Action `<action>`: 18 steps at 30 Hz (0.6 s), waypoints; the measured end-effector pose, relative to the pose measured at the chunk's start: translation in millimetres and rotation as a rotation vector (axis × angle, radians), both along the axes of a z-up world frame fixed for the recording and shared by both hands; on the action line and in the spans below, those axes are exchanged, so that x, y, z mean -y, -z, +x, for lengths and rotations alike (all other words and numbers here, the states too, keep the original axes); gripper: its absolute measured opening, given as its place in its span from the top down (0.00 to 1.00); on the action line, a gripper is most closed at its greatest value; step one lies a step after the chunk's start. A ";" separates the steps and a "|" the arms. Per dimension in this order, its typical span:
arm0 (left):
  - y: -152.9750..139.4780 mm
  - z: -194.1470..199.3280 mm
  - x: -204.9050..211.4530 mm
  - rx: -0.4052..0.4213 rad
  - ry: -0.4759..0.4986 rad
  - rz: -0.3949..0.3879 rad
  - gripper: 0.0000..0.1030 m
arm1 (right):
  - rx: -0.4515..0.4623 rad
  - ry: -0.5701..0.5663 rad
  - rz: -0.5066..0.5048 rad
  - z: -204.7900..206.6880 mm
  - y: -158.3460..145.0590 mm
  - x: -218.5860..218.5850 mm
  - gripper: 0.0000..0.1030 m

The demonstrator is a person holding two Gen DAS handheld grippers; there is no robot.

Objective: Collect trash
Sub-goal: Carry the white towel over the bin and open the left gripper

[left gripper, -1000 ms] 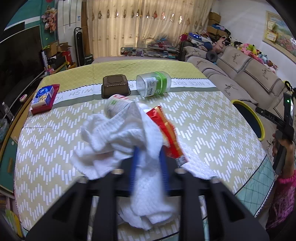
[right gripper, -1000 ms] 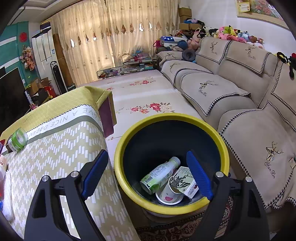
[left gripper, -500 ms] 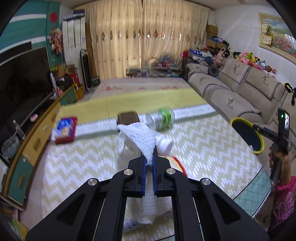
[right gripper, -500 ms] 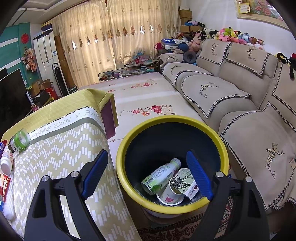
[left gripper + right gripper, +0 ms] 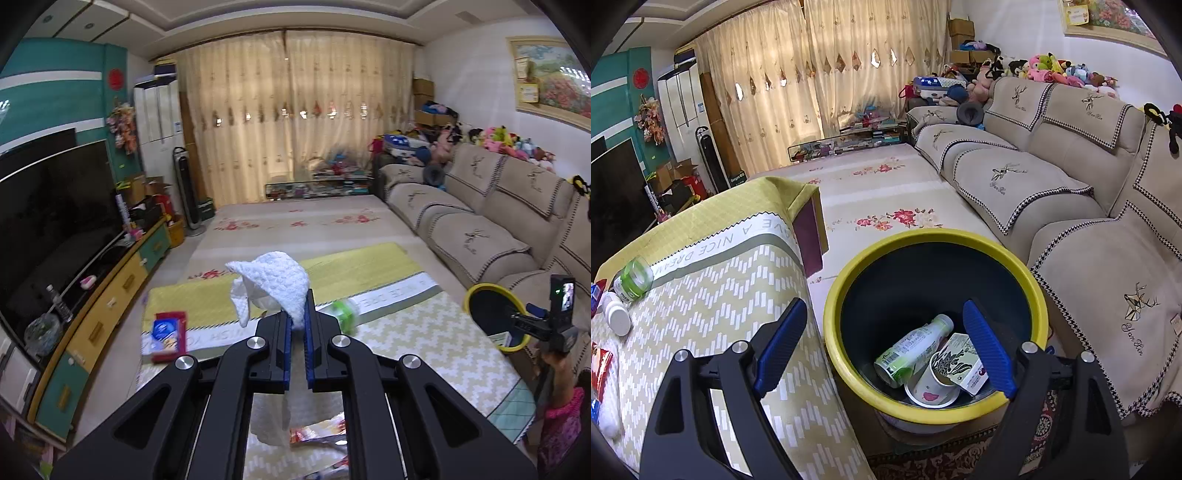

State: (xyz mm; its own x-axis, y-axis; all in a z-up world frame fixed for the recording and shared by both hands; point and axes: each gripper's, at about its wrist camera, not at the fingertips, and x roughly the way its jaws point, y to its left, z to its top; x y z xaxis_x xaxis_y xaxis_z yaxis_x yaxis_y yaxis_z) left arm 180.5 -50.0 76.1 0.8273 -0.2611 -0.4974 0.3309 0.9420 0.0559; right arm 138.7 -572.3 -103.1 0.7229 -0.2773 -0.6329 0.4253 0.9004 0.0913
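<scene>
My left gripper (image 5: 298, 314) is shut on a white paper towel (image 5: 275, 284), lifted well above the table (image 5: 424, 332); the towel drapes over the fingertips and hangs below them. Under it lie a red snack wrapper (image 5: 317, 434) and a green-labelled clear bottle (image 5: 343, 312). My right gripper (image 5: 882, 345) stands open and empty over the yellow-rimmed dark bin (image 5: 849, 295), which holds a green bottle (image 5: 912, 345), a paper cup (image 5: 932, 384) and a small carton (image 5: 967, 363). In the right wrist view the clear bottle (image 5: 633, 278), a white bottle (image 5: 617, 317) and the wrapper (image 5: 600, 365) lie on the table (image 5: 720, 295).
A red and blue box (image 5: 166, 334) lies at the table's left. A beige sofa (image 5: 480, 229) runs along the right, the bin (image 5: 491, 317) beside it. A TV (image 5: 55, 206) on a cabinet lines the left wall. A person's hand (image 5: 554, 362) holds the right gripper.
My left gripper closed on the white towel and rose with it off the table, uncovering the wrapper and white bottle. The right gripper stayed put and open over the bin.
</scene>
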 end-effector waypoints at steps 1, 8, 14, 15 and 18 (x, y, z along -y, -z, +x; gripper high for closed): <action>-2.9 1.1 5.4 -0.004 0.021 -0.004 0.94 | 0.006 0.002 0.001 -1.3 -1.1 0.7 0.21; -6.1 7.6 58.5 -0.037 0.165 -0.043 0.94 | 0.036 0.029 -0.004 -15.5 -9.1 9.8 0.21; 23.7 15.7 138.6 -0.129 0.322 -0.064 0.94 | 0.052 0.072 -0.013 -36.2 -15.1 26.3 0.20; 29.6 17.0 152.7 -0.145 0.342 -0.060 0.94 | 0.055 0.082 -0.015 -41.0 -15.5 29.3 0.20; 50.6 20.0 194.5 -0.183 0.395 -0.037 0.94 | 0.059 0.121 -0.025 -55.8 -15.3 40.7 0.19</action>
State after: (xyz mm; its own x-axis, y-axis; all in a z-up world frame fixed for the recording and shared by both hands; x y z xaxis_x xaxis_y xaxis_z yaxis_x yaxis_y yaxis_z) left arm 200.6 -244.5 25.5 0.5597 -0.5602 -0.6107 0.6674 0.7416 -0.0686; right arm 82.9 -613.1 -87.8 0.7189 -0.3803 -0.5819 0.5259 0.8449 0.0975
